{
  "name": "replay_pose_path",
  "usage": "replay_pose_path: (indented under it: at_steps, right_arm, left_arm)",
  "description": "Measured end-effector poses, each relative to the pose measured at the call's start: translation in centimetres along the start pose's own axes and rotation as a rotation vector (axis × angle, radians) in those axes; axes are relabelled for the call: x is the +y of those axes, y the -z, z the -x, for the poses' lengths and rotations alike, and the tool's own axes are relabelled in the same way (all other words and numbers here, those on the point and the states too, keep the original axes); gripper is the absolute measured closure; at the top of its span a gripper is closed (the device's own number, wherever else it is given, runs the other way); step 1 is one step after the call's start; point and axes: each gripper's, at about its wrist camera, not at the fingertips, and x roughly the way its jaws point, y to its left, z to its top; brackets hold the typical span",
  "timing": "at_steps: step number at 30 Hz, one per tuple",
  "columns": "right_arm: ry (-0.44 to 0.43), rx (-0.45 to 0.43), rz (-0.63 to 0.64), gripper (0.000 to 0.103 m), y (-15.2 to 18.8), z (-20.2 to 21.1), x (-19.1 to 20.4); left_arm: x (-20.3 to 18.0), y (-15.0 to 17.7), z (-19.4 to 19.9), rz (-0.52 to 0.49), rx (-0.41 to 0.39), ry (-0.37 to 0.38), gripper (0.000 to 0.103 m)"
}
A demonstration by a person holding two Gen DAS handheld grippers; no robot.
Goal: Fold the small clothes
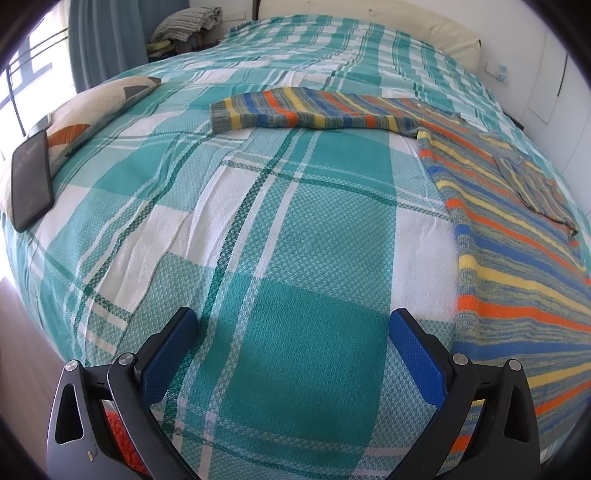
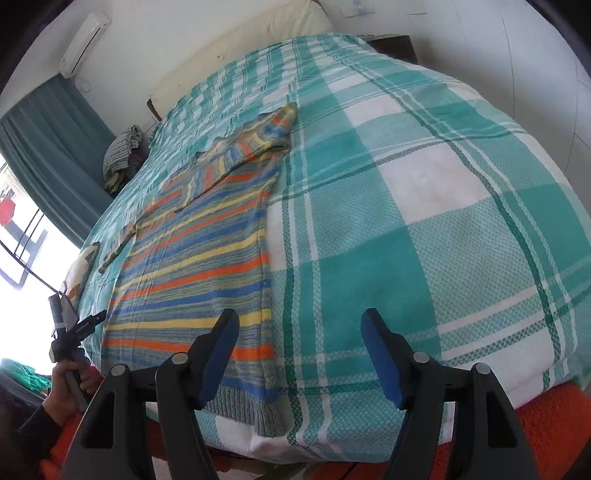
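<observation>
A striped knit sweater (image 1: 517, 258) in blue, orange, yellow and grey lies flat on the teal plaid bedspread (image 1: 295, 221). One sleeve (image 1: 303, 110) stretches out to the left; the other sleeve (image 2: 236, 155) is folded over the body. My left gripper (image 1: 293, 332) is open and empty, low over the bedspread just left of the sweater's side edge. My right gripper (image 2: 299, 332) is open and empty above the sweater's (image 2: 192, 266) hem corner (image 2: 266, 406) near the bed's front edge.
A dark phone (image 1: 31, 181) and a patterned pillow (image 1: 92, 107) lie at the bed's left side. A heap of clothes (image 1: 184, 26) sits beyond the bed by the teal curtain (image 2: 48, 147). An orange cloth (image 2: 535, 417) hangs below the bed edge. The person's left hand (image 2: 70, 376) shows.
</observation>
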Motion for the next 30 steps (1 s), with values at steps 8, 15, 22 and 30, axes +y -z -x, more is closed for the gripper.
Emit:
replay_pose_path:
  at_steps: [8,15,22,30]
  right_arm:
    - [0.065,-0.115,0.102,0.035,-1.2,2.9,3.7]
    - [0.075,-0.245,0.216,0.035,-1.3,6.7,8.0]
    - [0.041,-0.366,0.210,0.035,-2.4,13.0,9.9]
    - [0.004,-0.560,0.280,0.031,-6.2,25.7,14.9]
  left_arm:
    - [0.1,0.2,2.4,-0.011,-0.056,0.027,0.001]
    - [0.4,0.1,8.3,0.016,-0.156,0.101,0.001]
    - [-1.7,0.0,14.6,0.010,-0.156,0.217,0.001]
    - [-4.2,-6.6,30.0,-0.079,-0.356,0.326,0.001]
